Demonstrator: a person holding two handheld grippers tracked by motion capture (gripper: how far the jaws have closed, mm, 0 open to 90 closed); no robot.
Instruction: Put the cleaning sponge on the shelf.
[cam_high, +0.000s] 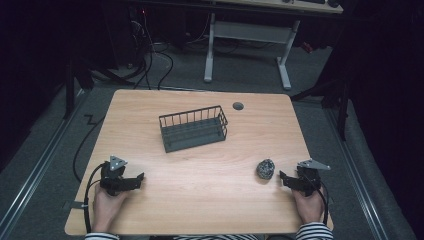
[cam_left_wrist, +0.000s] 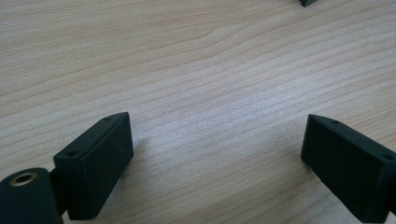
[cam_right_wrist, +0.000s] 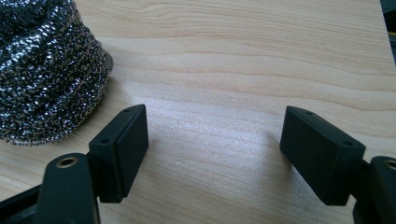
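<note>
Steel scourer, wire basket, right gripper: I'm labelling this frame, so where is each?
steel scourer (cam_high: 265, 169), high view, middle of the ball.
wire basket (cam_high: 192, 141), high view, front wall.
right gripper (cam_high: 283, 177), high view, between its open jaw tips.

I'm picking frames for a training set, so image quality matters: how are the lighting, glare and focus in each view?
High view: table evenly lit, surroundings nearly black, image soft and low in detail. Left gripper view: pale sheen on the wood between the open jaws, which look slightly soft. Right gripper view: steel scourer glints with speckled highlights, cropped at the frame edge; soft shadows beside the jaws.
</note>
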